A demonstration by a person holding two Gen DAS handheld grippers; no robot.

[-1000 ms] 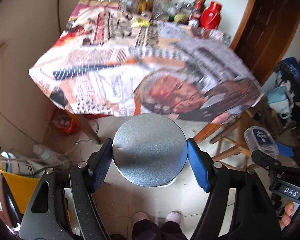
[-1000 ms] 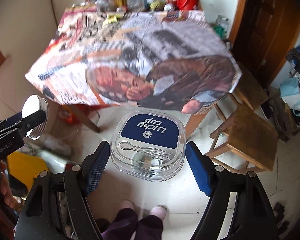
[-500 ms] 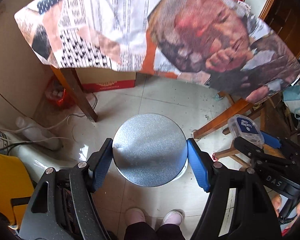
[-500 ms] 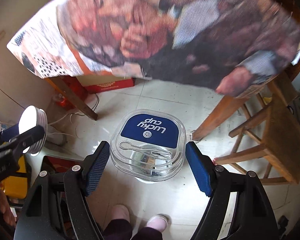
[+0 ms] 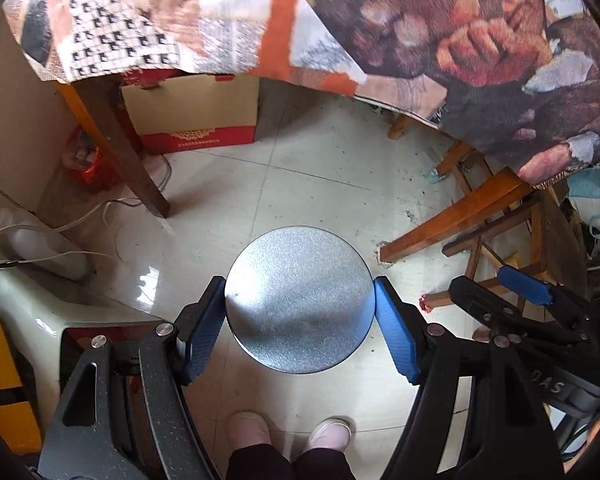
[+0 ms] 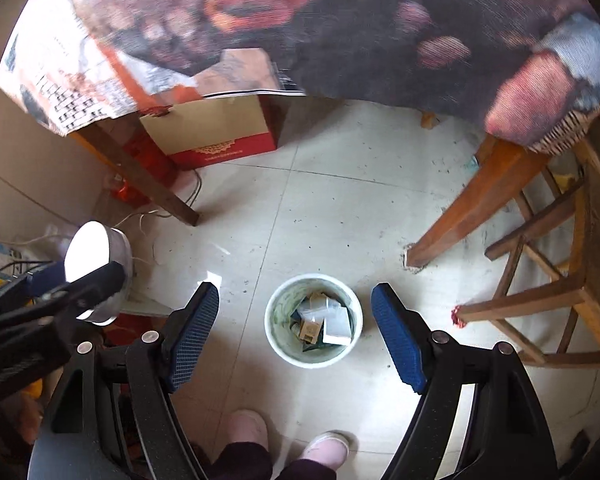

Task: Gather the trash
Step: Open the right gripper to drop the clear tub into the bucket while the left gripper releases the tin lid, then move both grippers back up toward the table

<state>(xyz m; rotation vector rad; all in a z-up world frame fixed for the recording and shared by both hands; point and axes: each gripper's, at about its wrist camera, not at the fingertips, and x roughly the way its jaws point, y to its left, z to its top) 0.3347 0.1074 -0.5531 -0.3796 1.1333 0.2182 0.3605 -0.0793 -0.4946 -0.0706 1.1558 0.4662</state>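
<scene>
My left gripper [image 5: 299, 312] is shut on a round grey metal tin [image 5: 299, 300], held above the floor; the tin also shows at the left of the right wrist view [image 6: 96, 268]. My right gripper [image 6: 295, 324] is open and empty, directly above a white trash bin [image 6: 276, 320] on the floor that holds cartons and papers. The clear plastic "Lucky cup" container is not visible in either view. The right gripper's blue fingers [image 5: 520, 286] show at the right of the left wrist view.
A table with a printed cloth [image 6: 340, 20] hangs over the far side, on wooden legs [image 6: 468, 208]. A cardboard box [image 6: 220, 132] sits under it. A wooden stool [image 6: 560, 292] stands at the right. A white appliance and cables [image 5: 40, 248] lie at the left. The person's feet [image 6: 284, 436] are below.
Both grippers tilted down toward the floor. The right gripper opened and the clear plastic container left it; the trash bin now shows beneath it. The left gripper still holds the tin.
</scene>
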